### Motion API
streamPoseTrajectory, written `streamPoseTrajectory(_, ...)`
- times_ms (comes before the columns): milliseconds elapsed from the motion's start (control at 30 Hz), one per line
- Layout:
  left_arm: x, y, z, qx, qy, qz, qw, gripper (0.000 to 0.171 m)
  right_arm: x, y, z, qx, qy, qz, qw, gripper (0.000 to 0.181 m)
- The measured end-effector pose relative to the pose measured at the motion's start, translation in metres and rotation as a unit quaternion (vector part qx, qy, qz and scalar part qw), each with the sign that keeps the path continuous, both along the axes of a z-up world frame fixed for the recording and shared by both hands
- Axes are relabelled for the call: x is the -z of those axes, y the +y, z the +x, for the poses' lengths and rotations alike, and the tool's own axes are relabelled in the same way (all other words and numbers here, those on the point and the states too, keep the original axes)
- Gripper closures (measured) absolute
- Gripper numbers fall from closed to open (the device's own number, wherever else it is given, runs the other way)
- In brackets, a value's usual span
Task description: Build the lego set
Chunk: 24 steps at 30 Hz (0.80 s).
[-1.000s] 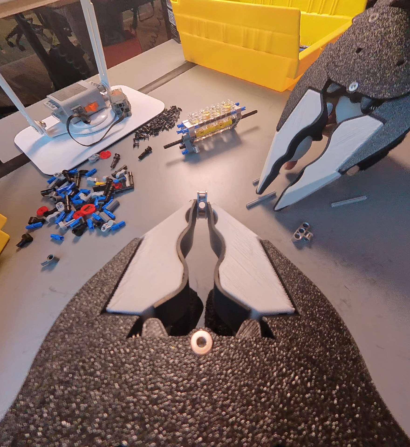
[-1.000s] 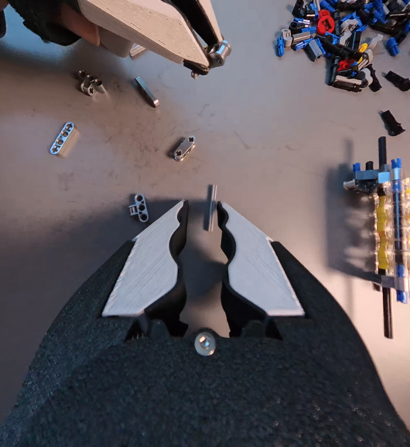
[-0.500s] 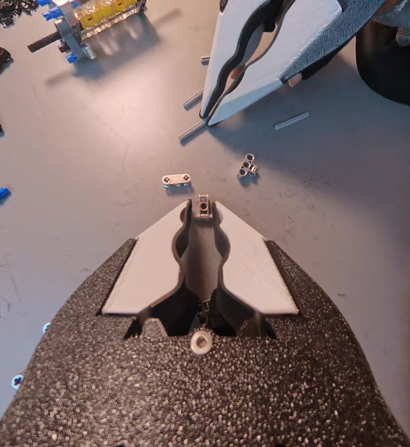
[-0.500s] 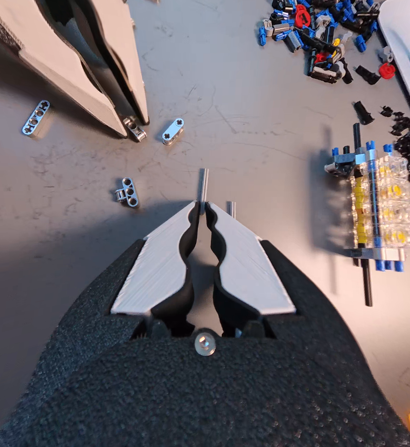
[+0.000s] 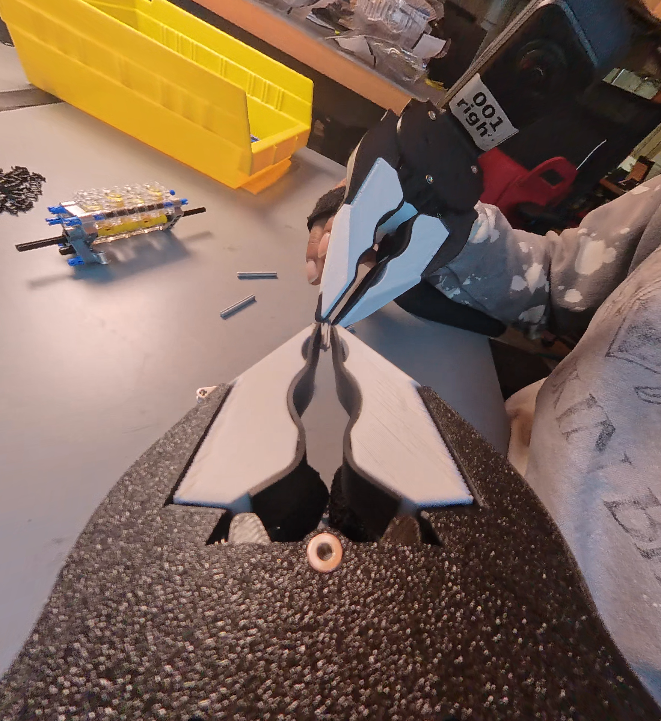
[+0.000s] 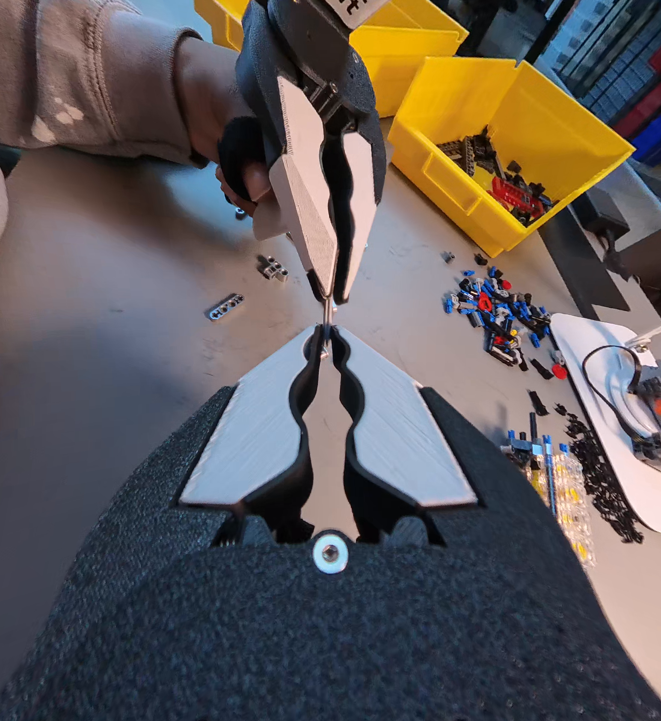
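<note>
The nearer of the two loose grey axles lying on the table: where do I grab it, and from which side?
Take the nearer axle at mid-length, probably straight down from above, jaws set across its thin width. It is a slim straight rod lying flat and slanted on the table, apart from the other axle, with bare surface on both sides.

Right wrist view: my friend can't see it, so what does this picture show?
Two hand-held grippers meet tip to tip above a grey table: the right hand-held gripper pinches a thin grey rod, whose far end reaches the left hand-held gripper. Behind lie small grey connector pieces, a pile of small colourful bricks and yellow bins.
</note>
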<state>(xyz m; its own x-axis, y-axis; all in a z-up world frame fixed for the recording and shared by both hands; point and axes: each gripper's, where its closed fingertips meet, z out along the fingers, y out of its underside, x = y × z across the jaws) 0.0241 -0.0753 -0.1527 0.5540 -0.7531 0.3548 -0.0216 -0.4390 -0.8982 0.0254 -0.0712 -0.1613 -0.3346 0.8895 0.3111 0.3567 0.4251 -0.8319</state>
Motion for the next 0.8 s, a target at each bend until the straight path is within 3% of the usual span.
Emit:
streamPoseTrajectory(133,-0.015,-0.006,0.001,0.01,-0.043,0.019,0.999,0.17,-0.017,-0.005,0.001,-0.013,0.038,-0.037,0.998,0.179)
streamPoseTrajectory(267,-0.044,-0.013,-0.002,0.028,-0.146,0.032,0.988,0.171,-0.051,-0.011,0.003,-0.03,0.111,-0.099,0.988,0.181)
streamPoseTrajectory(367,-0.049,-0.011,-0.007,0.02,-0.167,0.038,0.985,0.171,-0.054,-0.009,0.003,-0.027,0.122,-0.112,0.986,0.181)
streamPoseTrajectory(433,-0.041,-0.005,-0.014,-0.004,-0.141,0.033,0.989,0.171,-0.047,-0.004,0.002,-0.017,0.109,-0.103,0.989,0.181)
streamPoseTrajectory(533,-0.015,0.005,-0.037,-0.074,-0.029,0.028,0.996,0.171,-0.034,0.005,0.001,0.004,0.085,-0.094,0.992,0.181)
streamPoseTrajectory(667,0.003,0.004,-0.077,-0.15,0.095,0.024,0.984,0.165,-0.022,0.01,-0.001,0.016,0.061,-0.093,0.994,0.175)
streamPoseTrajectory(800,0.003,-0.003,-0.119,-0.215,0.133,0.005,0.968,0.157,-0.014,0.012,-0.003,0.024,0.047,-0.095,0.994,0.173)
